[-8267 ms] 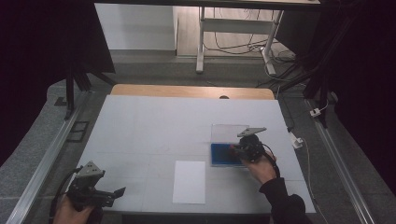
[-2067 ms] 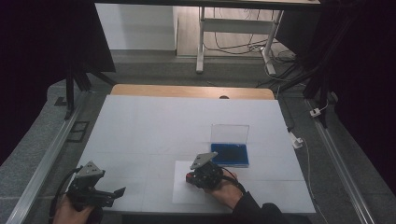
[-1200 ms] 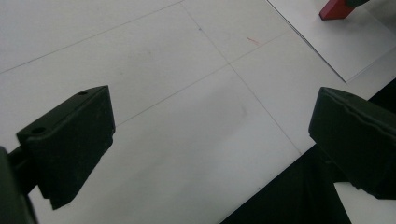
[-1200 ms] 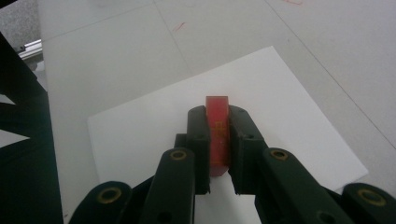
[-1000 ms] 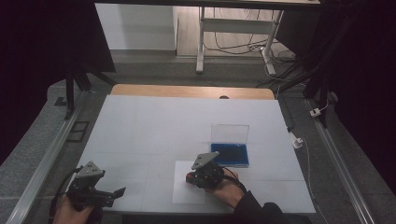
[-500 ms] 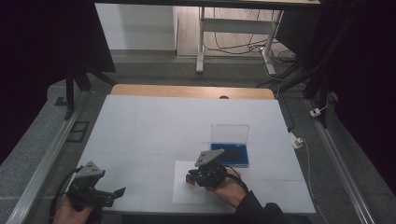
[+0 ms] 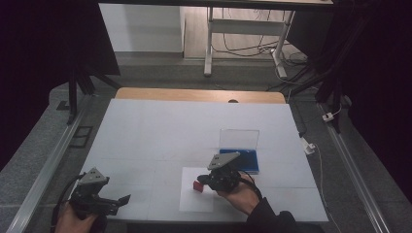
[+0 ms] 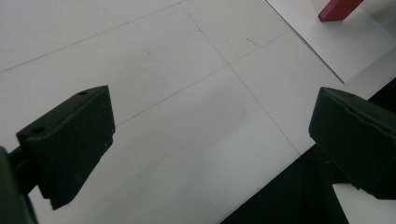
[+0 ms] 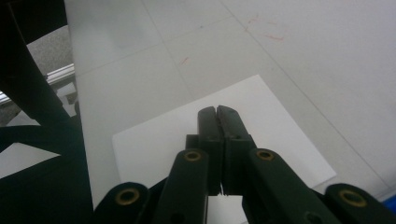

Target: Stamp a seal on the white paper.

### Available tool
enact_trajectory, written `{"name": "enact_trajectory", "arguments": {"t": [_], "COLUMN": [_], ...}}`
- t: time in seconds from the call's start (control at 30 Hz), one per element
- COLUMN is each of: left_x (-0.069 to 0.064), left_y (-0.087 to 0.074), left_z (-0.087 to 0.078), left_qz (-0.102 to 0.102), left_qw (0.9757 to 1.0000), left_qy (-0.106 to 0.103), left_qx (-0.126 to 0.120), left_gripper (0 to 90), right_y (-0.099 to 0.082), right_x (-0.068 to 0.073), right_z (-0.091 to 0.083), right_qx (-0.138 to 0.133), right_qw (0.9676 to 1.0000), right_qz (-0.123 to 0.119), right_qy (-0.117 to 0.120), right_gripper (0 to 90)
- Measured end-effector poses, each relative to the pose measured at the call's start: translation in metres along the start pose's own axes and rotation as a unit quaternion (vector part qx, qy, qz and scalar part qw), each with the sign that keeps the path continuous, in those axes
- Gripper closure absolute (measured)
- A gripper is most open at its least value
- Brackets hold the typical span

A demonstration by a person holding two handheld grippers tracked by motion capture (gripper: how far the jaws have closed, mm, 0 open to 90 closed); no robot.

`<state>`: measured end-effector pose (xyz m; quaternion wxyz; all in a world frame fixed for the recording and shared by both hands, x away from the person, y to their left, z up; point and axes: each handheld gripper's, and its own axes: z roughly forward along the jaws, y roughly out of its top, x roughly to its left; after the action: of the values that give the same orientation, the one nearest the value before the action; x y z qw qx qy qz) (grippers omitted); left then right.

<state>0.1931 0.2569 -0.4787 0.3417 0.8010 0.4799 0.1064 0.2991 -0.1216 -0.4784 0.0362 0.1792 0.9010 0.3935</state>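
Note:
A small red block (image 7: 198, 186) stands at the upper part of a white paper sheet (image 7: 194, 204) near the table's front edge. My right gripper (image 7: 204, 181) points left with its tips right on the block. In the right gripper view its jaws press together over the paper (image 9: 154, 144), so my right gripper (image 9: 218, 113) is shut and the block is hidden beneath them. My left gripper (image 7: 124, 199) rests at the front left corner. Seen in its own view, the left gripper (image 8: 212, 109) is open with nothing between the jaws; the red block (image 8: 338, 8) and paper (image 8: 345, 51) lie beyond.
A blue box (image 7: 243, 158) with an upright clear lid (image 7: 238, 138) sits just behind and right of the right hand. The white table (image 7: 145, 126) stretches bare to the back and left. Its front edge lies close to both hands.
The right gripper has come from the blue box to the paper. Over the last second it has barely shifted. The left gripper has stayed put.

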Motion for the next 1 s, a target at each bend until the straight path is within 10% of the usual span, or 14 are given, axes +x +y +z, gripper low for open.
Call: {"name": "enact_trajectory", "arguments": {"t": [0.33, 0.63, 1.0], "left_x": [0.0, 0.0, 0.0], "left_y": [0.0, 0.0, 0.0], "left_z": [0.0, 0.0, 0.0], "left_qz": [0.0, 0.0, 0.0], "left_qw": [1.0, 1.0, 1.0], "left_qy": [0.0, 0.0, 0.0], "left_qx": [0.0, 0.0, 0.0], "left_gripper": [1.0, 1.0, 1.0], "right_y": [0.001, -0.002, -0.003], "right_x": [0.001, 0.004, 0.004], "right_z": [-0.002, 0.01, 0.018], "right_qx": [0.001, 0.013, 0.039], "right_qw": [1.0, 0.9999, 0.9991], "right_qz": [-0.003, -0.01, -0.013], "right_qy": [-0.003, -0.004, -0.009], "right_gripper": [89.5, 68.9, 80.2]}}
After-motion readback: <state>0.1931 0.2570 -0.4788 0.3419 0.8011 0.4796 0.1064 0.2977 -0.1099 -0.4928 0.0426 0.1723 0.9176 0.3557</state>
